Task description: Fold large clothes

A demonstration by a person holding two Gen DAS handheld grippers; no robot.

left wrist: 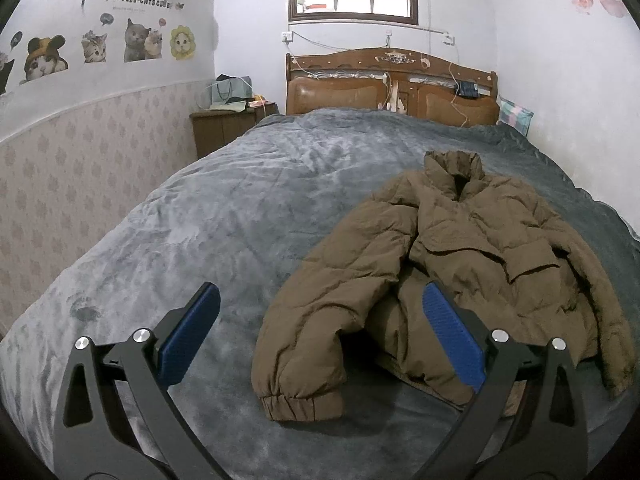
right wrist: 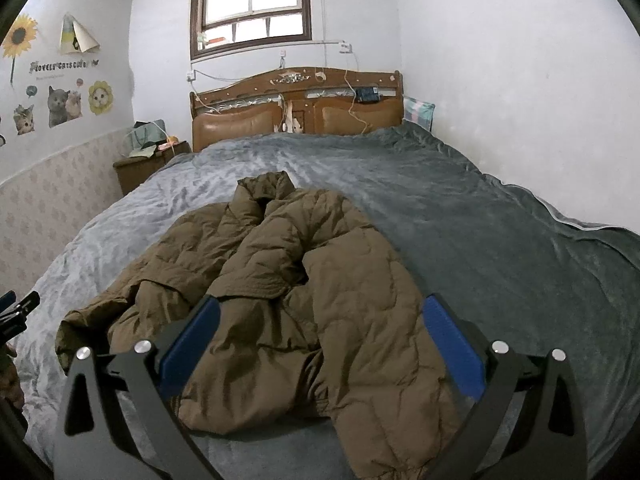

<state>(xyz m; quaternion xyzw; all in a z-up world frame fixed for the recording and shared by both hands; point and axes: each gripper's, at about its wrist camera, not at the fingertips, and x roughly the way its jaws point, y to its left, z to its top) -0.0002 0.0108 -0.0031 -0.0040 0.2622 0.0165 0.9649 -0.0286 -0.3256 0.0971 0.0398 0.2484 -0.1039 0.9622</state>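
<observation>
A brown puffer jacket [left wrist: 460,264] lies front up on the grey bed cover [left wrist: 200,216], collar toward the headboard, sleeves spread to each side. My left gripper [left wrist: 320,296] is open above the near left sleeve and its elastic cuff [left wrist: 300,402], holding nothing. In the right wrist view the same jacket [right wrist: 288,300] fills the middle, rumpled. My right gripper [right wrist: 320,312] is open over the jacket's near right sleeve [right wrist: 384,380], with nothing between its blue pads [right wrist: 452,344]. The left gripper's tip [right wrist: 18,312] shows at the left edge of that view.
A wooden headboard [left wrist: 392,84] closes the far end of the bed. A nightstand [left wrist: 224,124] with bags stands at the back left. Walls run along both sides; a pillow [left wrist: 516,114] is wedged at the back right. Grey cover [right wrist: 500,240] stretches right of the jacket.
</observation>
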